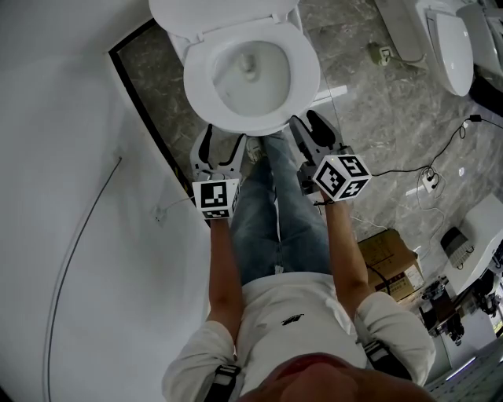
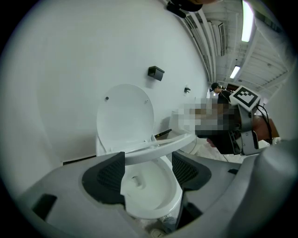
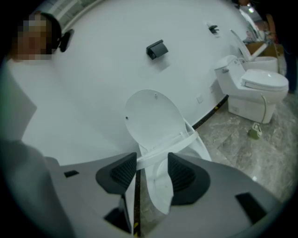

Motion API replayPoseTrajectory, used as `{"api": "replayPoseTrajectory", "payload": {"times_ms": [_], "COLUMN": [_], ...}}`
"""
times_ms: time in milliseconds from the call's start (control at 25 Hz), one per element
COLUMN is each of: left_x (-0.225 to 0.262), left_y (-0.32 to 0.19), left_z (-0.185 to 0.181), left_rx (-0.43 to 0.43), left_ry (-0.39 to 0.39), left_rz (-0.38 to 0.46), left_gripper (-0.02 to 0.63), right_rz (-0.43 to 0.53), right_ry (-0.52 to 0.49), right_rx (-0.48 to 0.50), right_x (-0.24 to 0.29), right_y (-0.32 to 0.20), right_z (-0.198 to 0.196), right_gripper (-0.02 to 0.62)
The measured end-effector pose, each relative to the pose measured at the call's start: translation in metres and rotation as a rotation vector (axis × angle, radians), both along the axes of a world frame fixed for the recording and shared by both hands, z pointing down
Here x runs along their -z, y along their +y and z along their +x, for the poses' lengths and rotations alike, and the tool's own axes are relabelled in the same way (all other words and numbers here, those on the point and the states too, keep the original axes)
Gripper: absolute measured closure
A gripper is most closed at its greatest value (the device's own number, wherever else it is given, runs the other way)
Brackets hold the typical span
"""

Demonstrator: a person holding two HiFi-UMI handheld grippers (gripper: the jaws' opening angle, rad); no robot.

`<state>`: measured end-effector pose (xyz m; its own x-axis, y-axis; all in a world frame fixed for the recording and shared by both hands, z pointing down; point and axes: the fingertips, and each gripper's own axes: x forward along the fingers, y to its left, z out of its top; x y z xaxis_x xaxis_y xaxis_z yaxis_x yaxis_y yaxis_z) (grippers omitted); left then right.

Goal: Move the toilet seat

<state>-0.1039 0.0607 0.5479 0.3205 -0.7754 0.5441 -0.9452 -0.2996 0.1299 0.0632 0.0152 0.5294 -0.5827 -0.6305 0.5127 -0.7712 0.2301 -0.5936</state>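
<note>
The white toilet seat (image 1: 308,74) rings the bowl (image 1: 250,67), and the lid (image 1: 220,16) stands up behind it. In both gripper views the seat (image 2: 153,149) (image 3: 160,155) hangs tilted above the bowl, hinged at the back. My left gripper (image 1: 222,141) (image 2: 148,172) sits at the seat's front left rim. Its jaws are apart and the rim lies across them. My right gripper (image 1: 310,126) (image 3: 152,173) is at the front right rim, also with the jaws spread and the seat's edge crossing between the pads. The fingertips are hidden under the rim in the head view.
A white wall panel (image 1: 78,196) runs close on the left. A second toilet (image 1: 452,39) (image 3: 253,88) stands at the right. Cables (image 1: 428,177) and a cardboard box (image 1: 389,255) lie on the marble floor. The person's legs (image 1: 275,204) stand right before the bowl.
</note>
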Motion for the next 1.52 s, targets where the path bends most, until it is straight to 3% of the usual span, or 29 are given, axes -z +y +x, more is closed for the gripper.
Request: {"api": "replayPoseTrajectory", "payload": {"times_ms": [200, 680, 1040, 1520], "left_x": [0.005, 0.021, 0.031, 0.044], "left_y": [-0.005, -0.021, -0.031, -0.048], "left_z": [-0.002, -0.006, -0.008, -0.013], "left_rx": [0.011, 0.025, 0.039, 0.062], "left_ry": [0.013, 0.042, 0.055, 0.072], "left_rz": [0.0, 0.002, 0.01, 0.019], "left_gripper": [0.299, 0.299, 0.299, 0.299], "right_rz": [0.14, 0.35, 0.407, 0.414], "right_ry": [0.123, 0.403, 0.448, 0.42], "right_rx": [0.129, 0.367, 0.398, 0.361], "right_x": [0.014, 0.026, 0.036, 0.051], "right_y": [0.007, 0.001, -0.011, -0.03], "right_z": [-0.014, -0.029, -0.037, -0.041], "right_gripper": [0.371, 0.371, 0.371, 0.371]}}
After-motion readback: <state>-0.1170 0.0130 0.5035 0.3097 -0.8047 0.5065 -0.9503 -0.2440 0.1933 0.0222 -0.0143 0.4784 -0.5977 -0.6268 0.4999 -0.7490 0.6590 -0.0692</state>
